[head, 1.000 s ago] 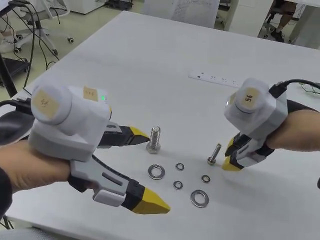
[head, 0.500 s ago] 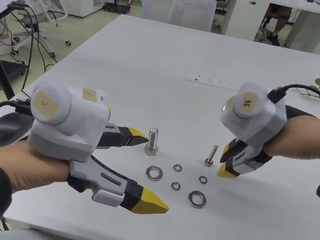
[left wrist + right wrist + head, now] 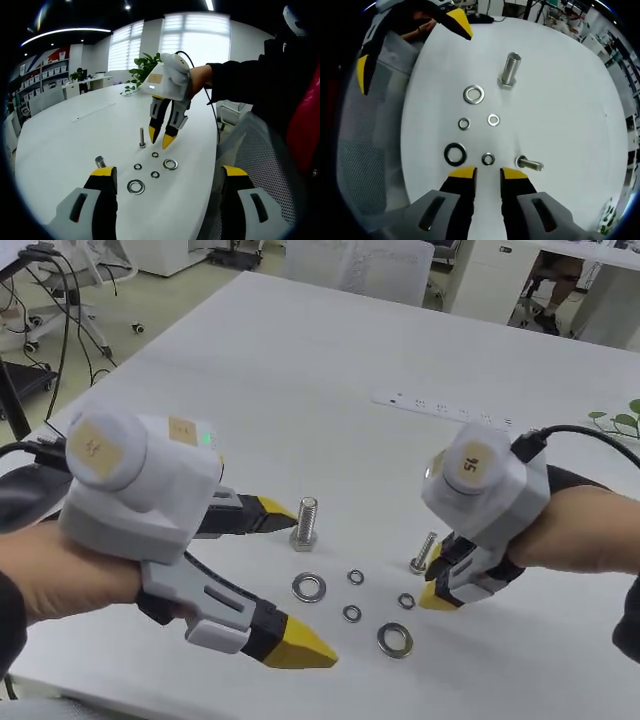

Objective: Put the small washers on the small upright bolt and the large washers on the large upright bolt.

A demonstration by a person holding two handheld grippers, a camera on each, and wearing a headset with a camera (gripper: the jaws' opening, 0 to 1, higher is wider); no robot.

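The large bolt (image 3: 307,523) and the small bolt (image 3: 422,553) stand upright on the white table (image 3: 300,390). Two large washers (image 3: 309,588) (image 3: 396,640) and three small washers (image 3: 355,577) (image 3: 352,613) (image 3: 406,600) lie flat in front of them. My left gripper (image 3: 295,580) is held wide open over the large bolt and the nearer large washer (image 3: 135,187), holding nothing. My right gripper (image 3: 436,580) is open by a narrow gap beside the small bolt (image 3: 530,163). Its tips (image 3: 488,173) hover just behind one small washer (image 3: 488,159), with nothing between them.
A white power strip (image 3: 440,405) lies farther back on the table. The table's near edge runs just below the washers. Office chairs and cables (image 3: 60,310) stand on the floor to the left. A plant (image 3: 620,420) shows at the right edge.
My right gripper has moved left and nearer, from beside the small bolt toward the small washer in front of it. The left gripper has stayed put.
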